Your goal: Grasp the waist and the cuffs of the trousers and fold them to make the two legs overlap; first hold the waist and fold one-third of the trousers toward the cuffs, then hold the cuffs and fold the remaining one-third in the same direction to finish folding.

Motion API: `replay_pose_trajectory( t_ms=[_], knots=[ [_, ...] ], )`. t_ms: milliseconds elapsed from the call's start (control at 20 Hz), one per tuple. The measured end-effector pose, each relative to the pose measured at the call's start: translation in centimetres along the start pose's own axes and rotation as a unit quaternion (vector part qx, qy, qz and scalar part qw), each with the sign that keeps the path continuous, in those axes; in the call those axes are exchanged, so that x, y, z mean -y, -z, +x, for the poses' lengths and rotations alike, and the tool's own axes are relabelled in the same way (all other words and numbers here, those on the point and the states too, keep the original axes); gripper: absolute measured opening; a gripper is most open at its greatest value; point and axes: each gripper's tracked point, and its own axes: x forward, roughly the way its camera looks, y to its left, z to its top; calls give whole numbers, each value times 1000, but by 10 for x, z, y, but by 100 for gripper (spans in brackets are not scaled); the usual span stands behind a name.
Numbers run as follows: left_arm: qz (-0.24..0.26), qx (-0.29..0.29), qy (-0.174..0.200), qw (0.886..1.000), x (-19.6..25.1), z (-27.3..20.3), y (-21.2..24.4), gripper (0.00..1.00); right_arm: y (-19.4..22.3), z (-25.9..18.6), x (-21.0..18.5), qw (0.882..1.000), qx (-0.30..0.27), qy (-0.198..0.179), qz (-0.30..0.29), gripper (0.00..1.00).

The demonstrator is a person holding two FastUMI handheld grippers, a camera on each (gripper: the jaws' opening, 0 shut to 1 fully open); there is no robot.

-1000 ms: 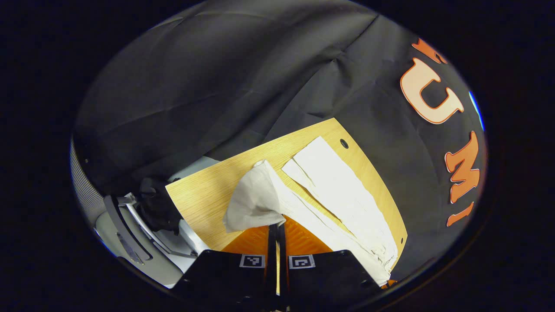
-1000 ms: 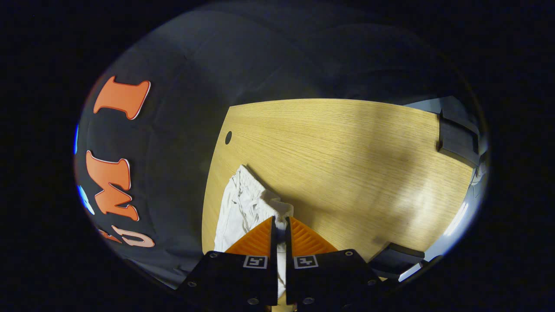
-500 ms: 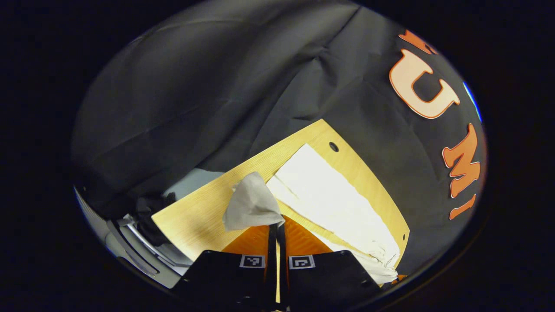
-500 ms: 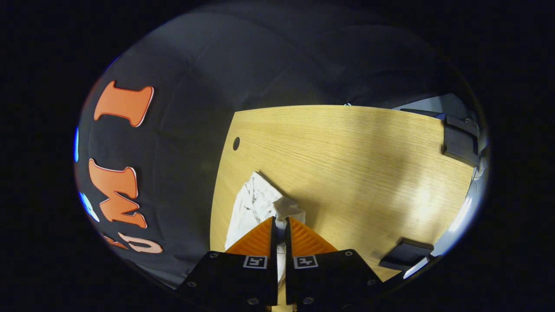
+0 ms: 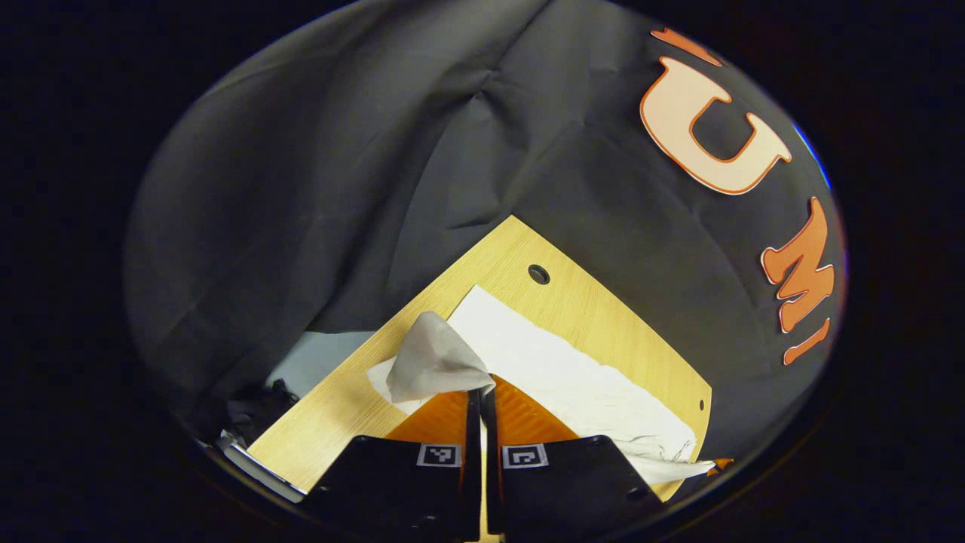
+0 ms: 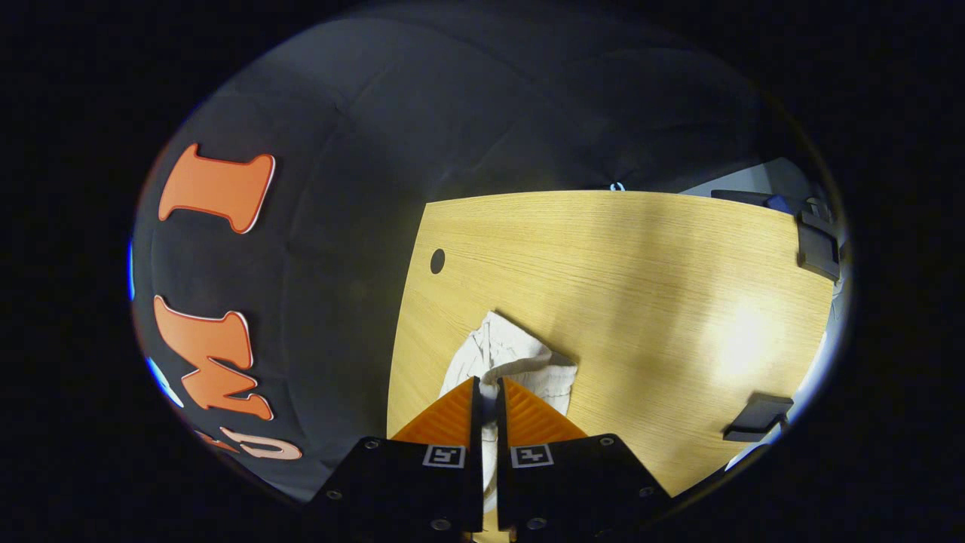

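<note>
Both grippers clamped on the trousers, first lengthwise fold nearly laid.

Left gripper (image 5: pixel 480 396) pinches a lifted cuff, its cloth bunched above the closed fingers; right gripper (image 6: pixel 486 388) pinches the gathered waist. From there the white trousers (image 5: pixel 573 377) stretch flat along the far edge of the wooden table (image 6: pixel 641 302). By my reading, the legs are being brought to overlap; both thirds folds remain undone.

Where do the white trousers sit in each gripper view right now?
Left gripper view: the white cloth trousers lie flat right of centre on the wooden table, one end lifted in the left claw.
Right gripper view: bunched low at centre, pinched by the right claw.
Shared landmark: the round table hole.
</note>
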Motion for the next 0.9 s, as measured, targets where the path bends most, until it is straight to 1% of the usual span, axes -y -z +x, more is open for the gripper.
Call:
replay_pose_trajectory(
  t_ms=[200, 300, 350, 450, 650, 800, 850, 900],
  knots=[
    [8, -24, -16, 1000, 4, 45, -10, 6, -1, 31, -20, 1000, -1, 19, 7, 8],
    [4, -39, -33, 999, 2, 67, -9, 5, 3, 51, -24, 999, -9, 35, 7, 8],
    [-1, -49, -41, 998, 1, 76, -8, 7, 4, 62, -26, 999, -12, 41, 6, 8],
    [-7, -66, -49, 997, 0, 87, -4, 6, 6, 79, -28, 998, -18, 52, 7, 8],
    [1, -64, -54, 996, 4, 92, -9, 7, 8, 110, -28, 997, -21, 67, 22, 8],
    [3, -54, -45, 998, 14, 99, -14, 13, 7, 121, -30, 998, -21, 61, 29, 7],
    [2, -50, -42, 998, 16, 100, -18, 13, 7, 122, -31, 998, -19, 57, 30, 7],
    [3, -42, -38, 998, 21, 105, -25, 18, 7, 120, -34, 998, -18, 51, 32, 10]
  ],
)
